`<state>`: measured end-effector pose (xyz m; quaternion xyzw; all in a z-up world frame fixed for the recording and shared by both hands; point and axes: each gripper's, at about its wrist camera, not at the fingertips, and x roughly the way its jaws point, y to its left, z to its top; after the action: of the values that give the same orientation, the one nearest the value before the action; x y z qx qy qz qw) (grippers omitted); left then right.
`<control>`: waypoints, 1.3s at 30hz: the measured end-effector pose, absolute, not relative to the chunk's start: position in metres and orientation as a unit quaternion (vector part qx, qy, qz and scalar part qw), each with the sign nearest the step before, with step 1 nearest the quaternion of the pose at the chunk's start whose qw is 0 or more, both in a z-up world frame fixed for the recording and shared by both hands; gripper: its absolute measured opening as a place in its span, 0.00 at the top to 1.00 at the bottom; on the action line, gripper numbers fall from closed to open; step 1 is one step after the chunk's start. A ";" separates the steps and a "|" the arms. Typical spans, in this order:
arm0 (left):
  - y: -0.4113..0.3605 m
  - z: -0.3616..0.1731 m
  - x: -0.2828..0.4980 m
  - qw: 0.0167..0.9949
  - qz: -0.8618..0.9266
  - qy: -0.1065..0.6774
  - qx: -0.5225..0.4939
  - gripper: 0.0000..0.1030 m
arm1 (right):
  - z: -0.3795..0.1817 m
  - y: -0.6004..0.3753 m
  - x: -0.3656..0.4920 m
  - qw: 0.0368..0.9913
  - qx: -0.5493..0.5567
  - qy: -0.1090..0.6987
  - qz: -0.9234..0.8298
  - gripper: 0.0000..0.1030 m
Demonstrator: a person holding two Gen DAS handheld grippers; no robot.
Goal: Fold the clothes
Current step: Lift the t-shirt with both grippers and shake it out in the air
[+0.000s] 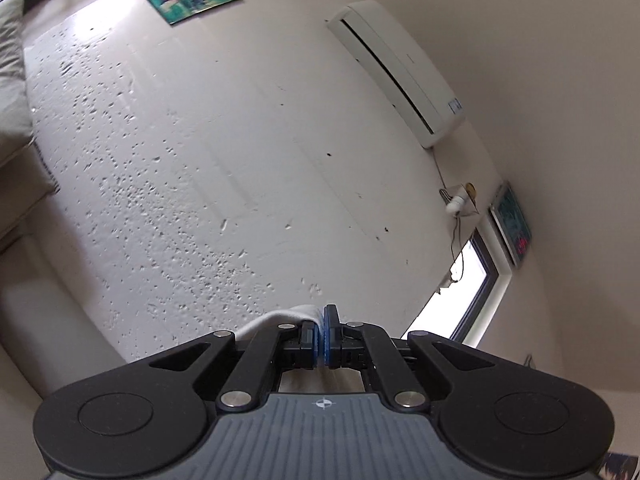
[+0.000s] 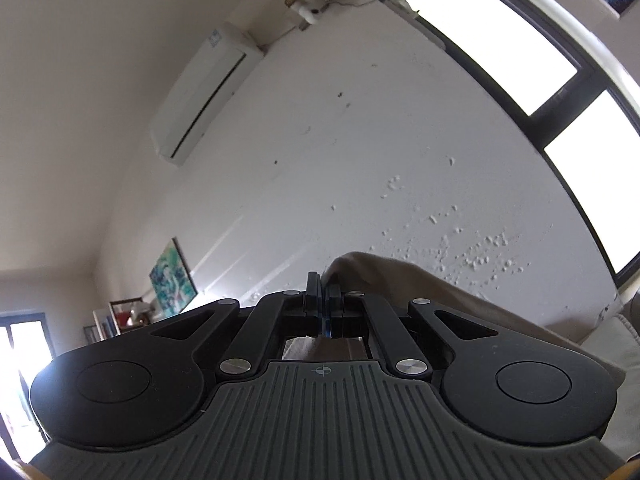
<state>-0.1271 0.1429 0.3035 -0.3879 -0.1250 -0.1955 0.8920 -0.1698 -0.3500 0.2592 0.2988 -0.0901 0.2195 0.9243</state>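
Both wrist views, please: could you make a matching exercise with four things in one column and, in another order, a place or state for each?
Things:
1. left gripper
2. right gripper
3. air conditioner
4. window

Places or states:
A. mounted high on the white wall
B. shut on pale cloth, which comes out at the left of the fingers
C. dark-framed, very bright panes
D. shut on beige cloth, which drapes to the right

Pairs: 1-B, 2-D, 3-A, 4-C

Pale cloth pinched, draping rightward.
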 end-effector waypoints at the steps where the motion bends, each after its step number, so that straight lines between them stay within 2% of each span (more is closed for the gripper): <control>1: 0.144 0.304 -0.124 0.895 -0.191 -0.122 -0.385 1.00 | 0.259 -0.347 -0.160 0.924 0.303 -0.085 0.217 0.99; 5: 0.151 0.289 -0.089 0.898 -0.174 -0.082 -0.395 1.00 | 0.237 -0.342 -0.076 0.918 0.341 0.003 0.203 0.99; 8: 0.163 0.257 -0.036 0.900 -0.137 -0.003 -0.413 1.00 | 0.196 -0.333 0.021 0.904 0.374 0.116 0.172 0.99; 10: 0.183 0.217 0.008 0.893 -0.103 0.067 -0.432 1.00 | 0.166 -0.322 0.087 0.898 0.378 0.178 0.138 0.99; 14: 0.218 0.135 0.100 0.888 -0.009 0.177 -0.424 1.00 | 0.154 -0.303 0.172 0.905 0.367 0.190 0.101 0.99; 16: 0.219 0.132 0.127 0.901 0.012 0.167 -0.399 1.00 | 0.170 -0.299 0.181 0.910 0.369 0.150 0.115 0.99; 21: 0.218 0.168 0.141 0.924 -0.038 0.066 -0.374 1.00 | 0.196 -0.295 0.170 0.933 0.325 0.085 0.126 0.99; 25: 0.210 0.151 0.141 0.932 -0.044 0.068 -0.353 1.00 | 0.141 -0.297 0.169 0.932 0.320 0.128 0.114 0.99; 34: 0.205 -0.011 0.134 0.902 0.003 0.214 -0.376 1.00 | -0.050 -0.289 0.157 0.875 0.376 0.298 0.055 0.99; 39: 0.210 -0.103 0.104 0.863 0.064 0.297 -0.402 1.00 | -0.120 -0.277 0.134 0.854 0.360 0.376 0.030 0.99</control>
<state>0.1035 0.2104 -0.1026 -0.4025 0.2974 0.0645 0.8634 0.1337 -0.2769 -0.1199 0.3596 0.3757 0.0300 0.8536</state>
